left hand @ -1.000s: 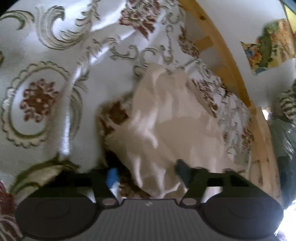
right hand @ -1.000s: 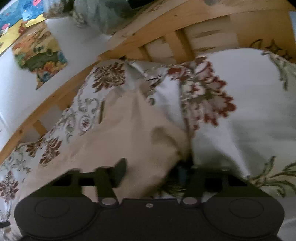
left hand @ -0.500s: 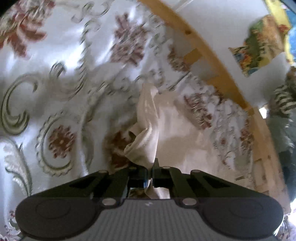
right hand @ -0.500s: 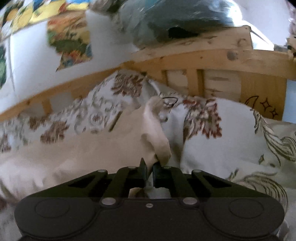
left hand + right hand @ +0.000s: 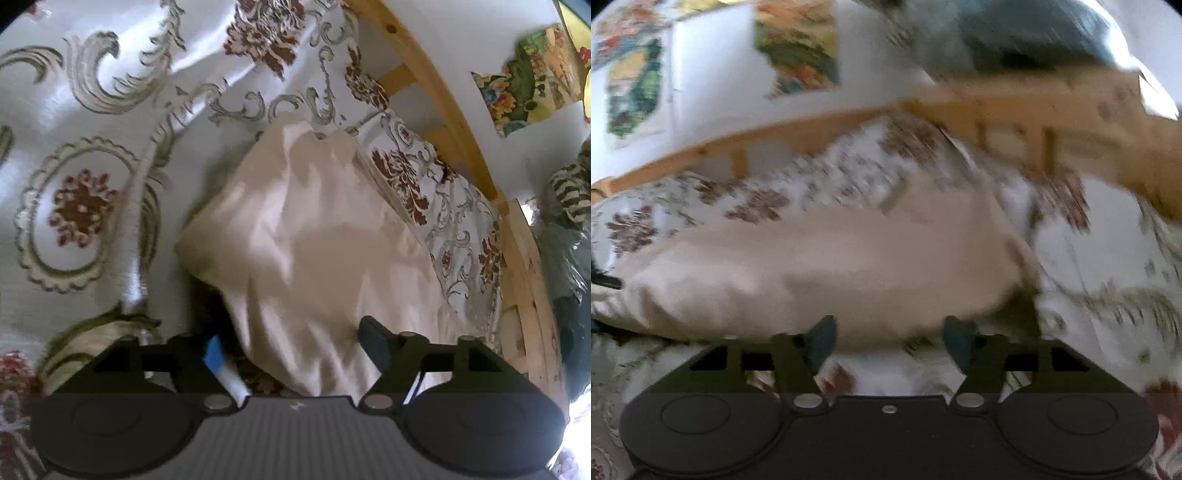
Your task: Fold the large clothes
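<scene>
The cream garment (image 5: 314,236) lies bunched on the floral bedspread (image 5: 92,155), near the wooden bed rail (image 5: 436,85). Both left tongs (image 5: 295,341) and right tongs (image 5: 888,338) are opening wide, gripping nothing. Likely between folds; next, pick fresh edges.

The left claw (image 5: 295,345) points downward, its jaws opening and standing wide, pressing on nothing. The right claw (image 5: 888,338) also tilts downward, its jaws opening wide with nothing gripped between them.
</scene>
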The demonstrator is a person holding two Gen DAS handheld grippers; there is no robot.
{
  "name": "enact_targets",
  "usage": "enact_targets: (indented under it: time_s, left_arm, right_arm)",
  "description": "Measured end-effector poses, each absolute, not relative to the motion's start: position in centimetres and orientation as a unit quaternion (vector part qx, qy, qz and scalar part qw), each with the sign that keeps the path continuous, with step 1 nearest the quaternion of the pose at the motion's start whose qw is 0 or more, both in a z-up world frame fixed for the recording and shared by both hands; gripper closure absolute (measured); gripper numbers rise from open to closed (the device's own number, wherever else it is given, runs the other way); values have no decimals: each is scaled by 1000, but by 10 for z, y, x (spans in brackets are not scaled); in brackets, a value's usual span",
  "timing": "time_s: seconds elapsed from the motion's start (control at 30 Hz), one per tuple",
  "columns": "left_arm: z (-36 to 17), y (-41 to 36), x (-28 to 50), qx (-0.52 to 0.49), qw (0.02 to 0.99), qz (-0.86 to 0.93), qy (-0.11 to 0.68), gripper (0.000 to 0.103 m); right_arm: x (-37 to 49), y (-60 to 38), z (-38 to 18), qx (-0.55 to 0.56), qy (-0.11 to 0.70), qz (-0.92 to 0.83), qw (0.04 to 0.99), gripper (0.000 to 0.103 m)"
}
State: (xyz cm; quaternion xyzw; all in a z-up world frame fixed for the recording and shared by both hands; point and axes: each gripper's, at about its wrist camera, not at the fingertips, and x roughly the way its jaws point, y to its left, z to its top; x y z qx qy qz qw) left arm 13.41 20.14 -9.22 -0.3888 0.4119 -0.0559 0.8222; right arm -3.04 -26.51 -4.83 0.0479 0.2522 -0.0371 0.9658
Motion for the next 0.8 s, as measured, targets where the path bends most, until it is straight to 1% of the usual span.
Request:
enact_targets:
  time_s: [0.03, 0.07, 0.1, 0.13, 0.2, 0.33, 0.43, 0.5, 0.6, 0.67, 0.8]
  left_arm:
    - [-94, 200, 136, -392, 820, -59, 413, 20]
    - [-95, 199, 136, -395, 819, -60, 413, 19]
    - [-96, 199, 136, -397, 818, -60, 412, 18]
    - [-97, 198, 136, -397, 818, -60, 411, 17]
    - [-98, 198, 137, -399, 819, -63, 408, 14]
    - [-99, 195, 136, -392, 826, -68, 400, 9]
    - [-99, 186, 135, -372, 837, -73, 394, 6]
    - [-99, 183, 134, -357, 846, -78, 388, 4]
    - [-99, 180, 137, -343, 852, -82, 386, 3]
    - [-99, 180, 138, -337, 856, -83, 382, 2]
    - [-100, 184, 140, -345, 855, -82, 379, 2]
  right_arm:
    - [-27, -261, -43, 36, 235, -29, 971, 19]
    - [-19, -256, -37, 20, 216, -18, 976, 16]
    - [-10, -252, -32, 5, 202, -10, 979, 14]
    - [3, -247, -28, -10, 190, -3, 982, 11]
    - [36, -236, -24, -38, 190, 18, 981, 7]
    - [115, -207, -27, -126, 194, 43, 972, 6]
    - [162, -184, -34, -165, 201, 55, 964, 3]
    - [187, -168, -43, -181, 212, 61, 958, 3]
    - [206, -155, -64, -178, 253, 69, 949, 4]
    - [206, -150, -80, -171, 268, 65, 946, 2]
    - [191, -139, -94, -196, 240, 42, 950, 2]
